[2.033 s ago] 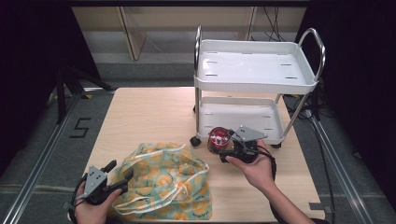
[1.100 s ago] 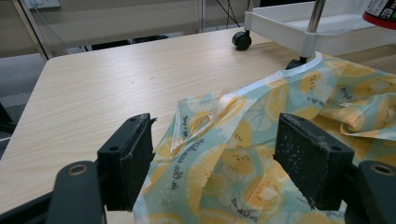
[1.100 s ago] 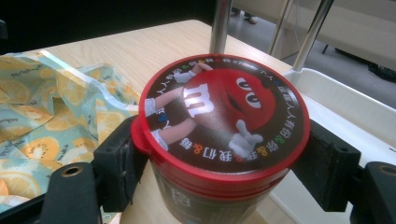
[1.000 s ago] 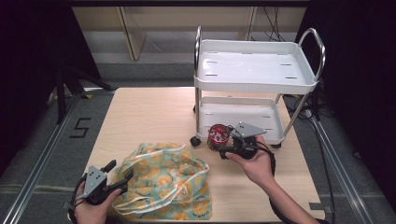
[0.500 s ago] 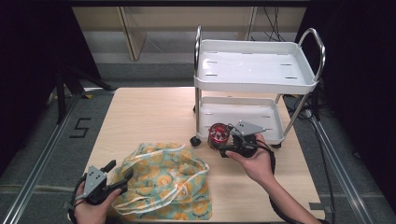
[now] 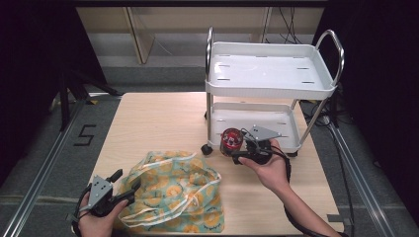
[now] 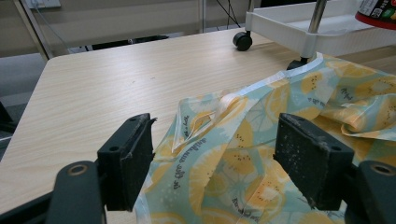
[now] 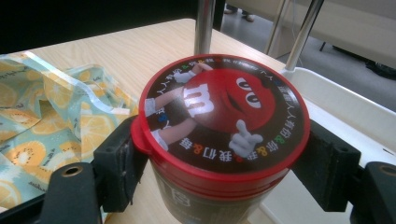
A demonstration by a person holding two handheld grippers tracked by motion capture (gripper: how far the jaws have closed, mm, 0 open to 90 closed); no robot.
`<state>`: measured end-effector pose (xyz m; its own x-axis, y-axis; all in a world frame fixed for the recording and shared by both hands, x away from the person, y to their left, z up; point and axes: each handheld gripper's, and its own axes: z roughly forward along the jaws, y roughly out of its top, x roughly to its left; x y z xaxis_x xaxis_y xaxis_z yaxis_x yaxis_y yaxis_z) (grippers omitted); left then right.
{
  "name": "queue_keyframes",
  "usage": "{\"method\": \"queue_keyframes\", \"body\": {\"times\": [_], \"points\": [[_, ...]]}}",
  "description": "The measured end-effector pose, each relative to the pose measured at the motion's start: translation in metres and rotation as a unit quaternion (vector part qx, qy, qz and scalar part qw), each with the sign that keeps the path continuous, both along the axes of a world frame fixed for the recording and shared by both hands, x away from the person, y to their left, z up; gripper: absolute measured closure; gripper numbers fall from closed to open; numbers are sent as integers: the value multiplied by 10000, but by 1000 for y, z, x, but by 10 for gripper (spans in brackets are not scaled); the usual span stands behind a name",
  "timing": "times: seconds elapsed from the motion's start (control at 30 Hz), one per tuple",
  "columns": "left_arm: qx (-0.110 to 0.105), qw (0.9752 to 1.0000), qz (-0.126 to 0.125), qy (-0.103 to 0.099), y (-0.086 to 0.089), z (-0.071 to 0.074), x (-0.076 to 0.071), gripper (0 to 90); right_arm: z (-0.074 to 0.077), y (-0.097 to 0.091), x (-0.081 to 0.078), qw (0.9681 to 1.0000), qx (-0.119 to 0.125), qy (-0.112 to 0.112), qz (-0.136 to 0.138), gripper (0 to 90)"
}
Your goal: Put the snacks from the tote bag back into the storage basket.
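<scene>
Now, R gripper [image 6: 238,150]: jaws clamped on red-lidded candy tub [image 6: 230,140], held upright by cart's [image 6: 316,89] lower tray.
L gripper [image 6: 124,186]: jaws wide, straddling lemon-print bag [image 6: 178,192] edge.

Readable marks: an "m" on the can lid, a "5" on the floor, small print on the bag.

The can [image 8: 219,154] has a red lid [image 8: 219,119] with a white "m" on a red cartoon candy figure, ringed by coloured characters too small to read. The floor [image 6: 59,143] left of the worktop [image 6: 158,118] bears a black "5" [image 6: 85,135]. The lemon-print bag [image 7: 261,154] carries short dark script lines, too blurred to read.
</scene>
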<state>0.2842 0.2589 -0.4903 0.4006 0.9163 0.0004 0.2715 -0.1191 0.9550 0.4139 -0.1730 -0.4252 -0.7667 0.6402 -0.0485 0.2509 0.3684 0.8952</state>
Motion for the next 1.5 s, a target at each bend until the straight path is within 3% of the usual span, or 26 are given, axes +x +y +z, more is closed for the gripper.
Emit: {"method": "queue_keyframes", "body": {"times": [0.17,0.2,0.33,0.37,0.43,0.63,0.7,0.8,0.97,1.0,1.17,1.2,1.33,1.43,1.5], "points": [[-9,10000,2,1,0,0,0,274,2,1,-1,9999,-29,62,-95,260],[-10,10000,2,1,0,0,0,274,3,0,2,9999,-99,-91,-33,261],[-1,10000,1,-3,0,0,0,274,4,1,2,10000,-40,0,-52,260],[-2,10000,0,-2,0,0,0,274,4,0,4,9998,-105,-162,-26,260],[-2,10000,-1,-2,0,0,0,274,4,1,4,10000,-47,-41,-69,260],[-13,10000,-3,-2,0,0,0,274,5,1,7,9999,-65,-58,-65,260],[-12,10000,-4,-1,0,0,0,274,5,2,5,9999,-17,28,-147,260],[-12,10000,-5,-4,0,0,0,274,5,2,8,9999,-38,-60,-73,260],[-13,10000,-4,-8,0,0,0,274,5,1,10,9999,-48,11,-117,260],[-13,10000,-2,-9,0,0,0,274,5,1,11,9998,-80,-135,-159,260],[-13,10000,-3,-11,0,0,0,274,6,1,11,9998,-52,34,-196,260],[-18,10000,-2,-11,0,0,0,274,6,0,13,9998,-75,-87,-189,260],[-40,10000,-17,-39,1,0,1,274,6,1,13,9998,-44,-1,-195,260],[-43,10000,-19,-39,1,0,0,274,5,2,15,9997,-39,-130,-196,260],[-46,10000,-15,-44,1,0,0,274,5,2,15,9998,-50,-35,-182,260]]}}
